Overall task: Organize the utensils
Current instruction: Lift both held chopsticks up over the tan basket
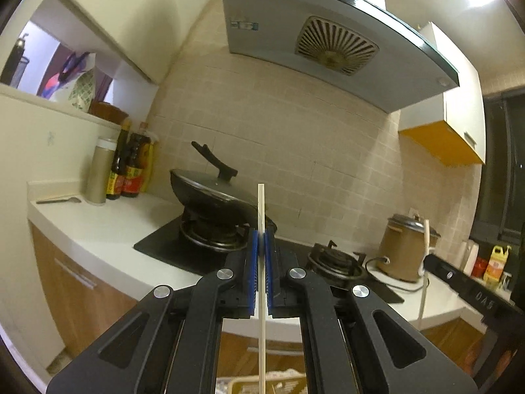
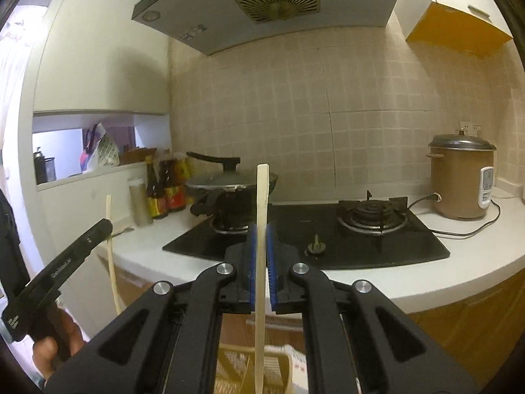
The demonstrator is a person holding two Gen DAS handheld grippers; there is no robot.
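Grippers lift chopsticks, sorting still ahead

Left gripper (image 1: 261,239) is clamped on one upright chopstick (image 1: 261,210), right gripper (image 2: 261,239) on another chopstick (image 2: 262,197), both above the counter (image 2: 328,279); neither looks stowed yet, and a spoon (image 1: 59,200) lies by the bottles (image 1: 128,167)

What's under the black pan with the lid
The black pan sits on the left gas burner of the black stovetop. The lid hides its contents.

chopstick (image 1: 261,344) ends — below frame edge
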